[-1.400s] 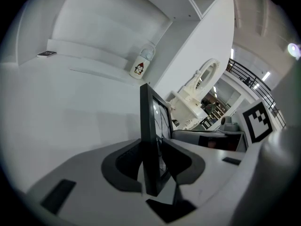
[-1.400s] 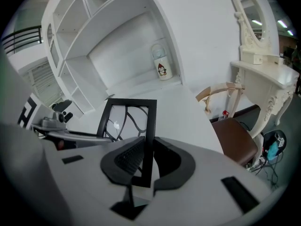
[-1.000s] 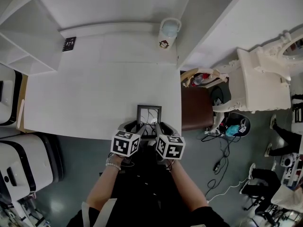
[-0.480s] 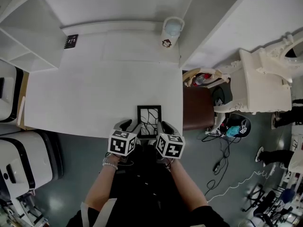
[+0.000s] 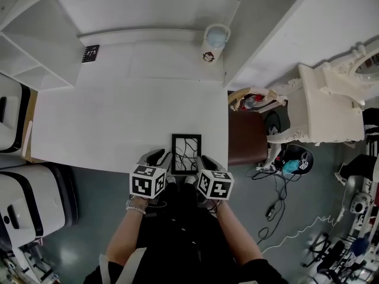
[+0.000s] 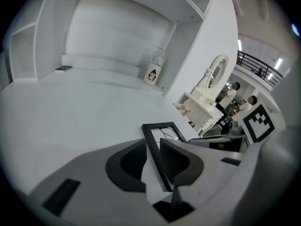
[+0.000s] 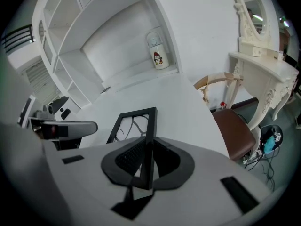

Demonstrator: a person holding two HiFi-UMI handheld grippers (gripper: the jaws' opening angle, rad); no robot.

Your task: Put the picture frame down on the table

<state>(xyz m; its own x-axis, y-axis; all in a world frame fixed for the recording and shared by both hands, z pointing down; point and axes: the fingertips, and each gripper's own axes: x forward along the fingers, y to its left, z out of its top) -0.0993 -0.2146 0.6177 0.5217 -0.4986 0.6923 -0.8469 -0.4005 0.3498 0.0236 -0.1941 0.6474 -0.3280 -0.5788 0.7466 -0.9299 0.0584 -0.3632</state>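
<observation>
A black card (image 5: 90, 53) lies at the far left of the table (image 5: 118, 117). The left gripper (image 5: 157, 157) has its jaws apart around the frame (image 5: 186, 152)'s left edge; they have just been closing. The frame is at the table's near edge, and the right gripper (image 5: 208, 160) clamps its right edge. At the far right stands a bottle (image 5: 213, 42); I cannot see its contents.

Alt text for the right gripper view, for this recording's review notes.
The right gripper is clamped on a side rail of a black picture frame at the near edge of a white table. Beyond, a penguin-print bottle stands in a white shelf recess.
</observation>
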